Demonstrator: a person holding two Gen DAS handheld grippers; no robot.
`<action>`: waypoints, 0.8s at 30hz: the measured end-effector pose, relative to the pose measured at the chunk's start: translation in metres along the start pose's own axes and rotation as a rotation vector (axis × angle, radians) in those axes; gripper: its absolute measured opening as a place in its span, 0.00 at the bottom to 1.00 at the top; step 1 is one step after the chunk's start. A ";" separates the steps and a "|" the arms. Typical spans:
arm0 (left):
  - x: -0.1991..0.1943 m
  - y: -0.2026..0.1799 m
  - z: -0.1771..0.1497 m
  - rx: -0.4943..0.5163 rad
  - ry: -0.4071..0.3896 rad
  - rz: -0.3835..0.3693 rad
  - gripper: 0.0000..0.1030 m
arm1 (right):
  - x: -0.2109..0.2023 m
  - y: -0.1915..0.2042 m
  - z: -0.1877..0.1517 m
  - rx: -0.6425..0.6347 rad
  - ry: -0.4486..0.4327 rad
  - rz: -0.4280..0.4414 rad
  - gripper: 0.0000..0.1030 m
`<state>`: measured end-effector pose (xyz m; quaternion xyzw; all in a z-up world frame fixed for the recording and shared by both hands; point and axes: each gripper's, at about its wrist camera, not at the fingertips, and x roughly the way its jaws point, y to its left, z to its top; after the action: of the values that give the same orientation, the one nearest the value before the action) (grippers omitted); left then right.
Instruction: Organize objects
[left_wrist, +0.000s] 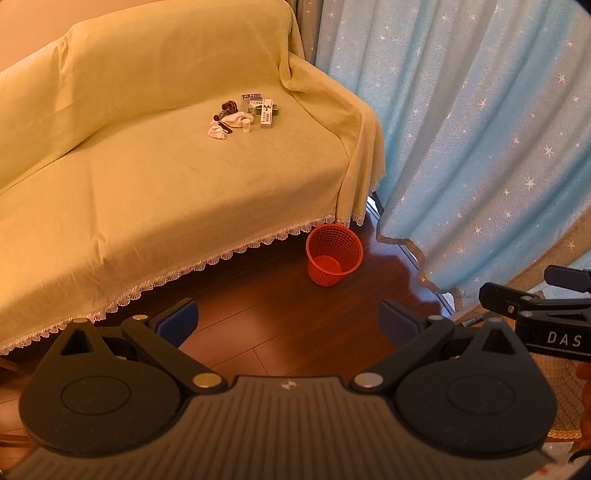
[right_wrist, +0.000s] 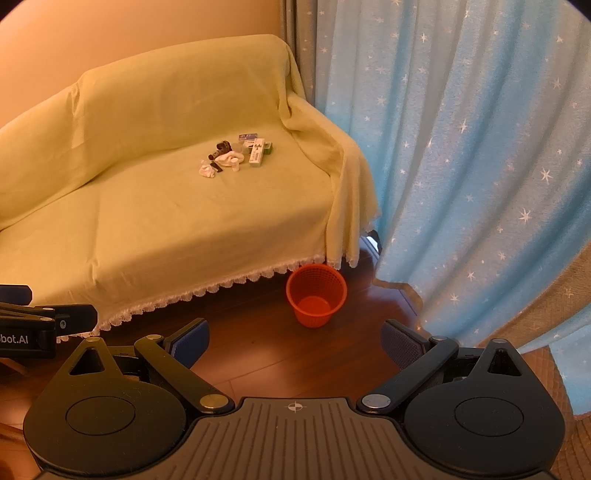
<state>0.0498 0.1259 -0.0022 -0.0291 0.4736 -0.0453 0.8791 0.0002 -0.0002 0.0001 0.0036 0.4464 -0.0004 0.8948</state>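
Observation:
A small heap of clutter (left_wrist: 243, 114) (right_wrist: 236, 155) lies on the right part of a yellow-covered sofa (left_wrist: 147, 177) (right_wrist: 155, 206): small boxes, a white cloth, crumpled paper, a little white bottle and dark items. An empty red mesh bin (left_wrist: 334, 254) (right_wrist: 316, 295) stands on the wooden floor by the sofa's right front corner. My left gripper (left_wrist: 288, 321) hangs open over the floor, far short of the sofa, holding nothing. My right gripper (right_wrist: 295, 343) is open and empty too, at about the same distance. Each gripper shows at the edge of the other's view.
A blue star-patterned curtain (left_wrist: 480, 129) (right_wrist: 461, 147) hangs down to the floor on the right, behind the bin. Dark wooden floor (left_wrist: 277, 332) (right_wrist: 258, 350) stretches between the grippers and the sofa. A quilted tan edge (right_wrist: 554, 387) sits at the lower right.

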 end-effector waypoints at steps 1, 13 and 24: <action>-0.001 0.000 0.000 0.000 0.000 0.000 0.99 | 0.000 0.000 0.000 0.000 0.000 0.000 0.94; 0.002 0.000 0.003 -0.006 0.000 0.001 0.99 | 0.002 0.005 0.000 0.002 -0.002 -0.002 0.94; 0.002 0.001 0.002 -0.008 0.000 -0.002 0.99 | -0.001 0.008 -0.001 -0.001 -0.002 -0.002 0.94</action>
<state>0.0525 0.1264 -0.0029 -0.0331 0.4739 -0.0443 0.8789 -0.0013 0.0080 0.0009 0.0029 0.4455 -0.0014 0.8953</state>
